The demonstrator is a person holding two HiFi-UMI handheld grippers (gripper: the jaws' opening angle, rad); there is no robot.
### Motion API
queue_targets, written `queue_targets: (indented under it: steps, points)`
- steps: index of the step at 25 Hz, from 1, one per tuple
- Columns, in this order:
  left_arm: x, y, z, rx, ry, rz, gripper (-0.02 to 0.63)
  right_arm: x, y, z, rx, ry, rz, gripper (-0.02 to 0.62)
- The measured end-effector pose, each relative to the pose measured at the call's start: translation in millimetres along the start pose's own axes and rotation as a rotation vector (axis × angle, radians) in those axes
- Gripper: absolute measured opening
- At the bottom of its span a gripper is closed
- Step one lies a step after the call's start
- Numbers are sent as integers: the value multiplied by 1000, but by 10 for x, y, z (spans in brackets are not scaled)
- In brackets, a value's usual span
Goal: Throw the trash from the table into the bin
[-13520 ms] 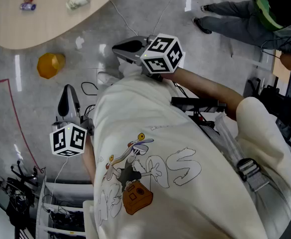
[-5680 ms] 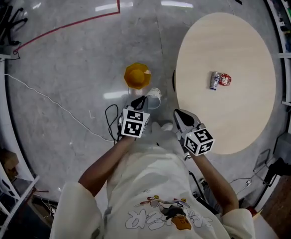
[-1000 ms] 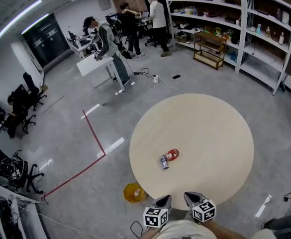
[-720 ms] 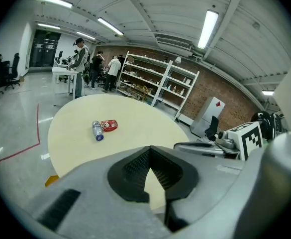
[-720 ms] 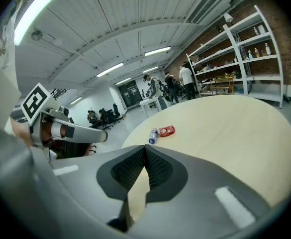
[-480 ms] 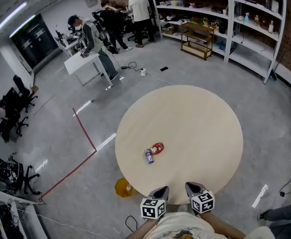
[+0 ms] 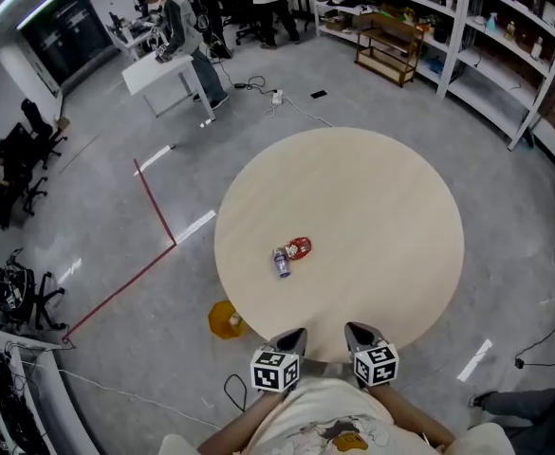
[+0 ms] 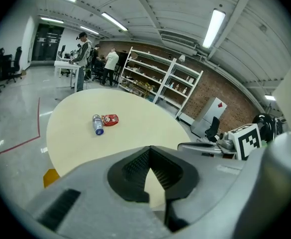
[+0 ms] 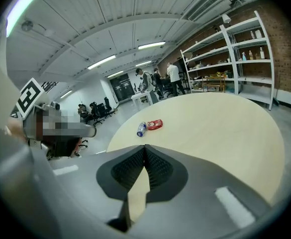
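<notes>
A small silver-and-blue can (image 7: 282, 261) lies on its side on the round beige table (image 7: 381, 207), left of centre. A red wrapper (image 7: 299, 247) lies against it. Both also show in the left gripper view, can (image 8: 98, 124) and wrapper (image 8: 110, 119), and in the right gripper view, can (image 9: 141, 129) and wrapper (image 9: 155, 124). My left gripper (image 7: 294, 334) and right gripper (image 7: 353, 330) hover side by side at the table's near edge, both shut and empty, well short of the trash. A yellow bin (image 7: 225, 319) stands on the floor by the table's near left edge.
A red tape line (image 7: 154, 216) runs across the grey floor to the left. People stand at a white desk (image 7: 168, 69) at the back. Metal shelves (image 7: 505, 55) line the right wall. Office chairs (image 7: 11, 159) and cables sit at the far left.
The head view has tilted down and drawn nearer to the table. Both grippers have edged forward to the table's near rim and stay shut. The can and wrapper have not moved.
</notes>
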State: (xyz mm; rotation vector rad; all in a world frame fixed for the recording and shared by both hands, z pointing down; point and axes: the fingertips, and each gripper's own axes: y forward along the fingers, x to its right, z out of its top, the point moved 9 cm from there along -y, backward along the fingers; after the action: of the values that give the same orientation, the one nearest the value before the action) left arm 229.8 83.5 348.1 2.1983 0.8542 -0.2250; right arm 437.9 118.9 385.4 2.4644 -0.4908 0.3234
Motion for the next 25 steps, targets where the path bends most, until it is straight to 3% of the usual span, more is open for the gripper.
queue_targets:
  steps: [7, 13, 25]
  points:
    - [-310, -190, 34, -11, -10, -5, 6, -262, 246, -33, -41, 24, -10, 6]
    - [-690, -360, 237, 48, -19, 12, 6, -504, 586, 117, -42, -36, 14, 6]
    - [-1154, -590, 405, 81, -87, -14, 6, -831, 1155, 338, -115, -152, 26, 6]
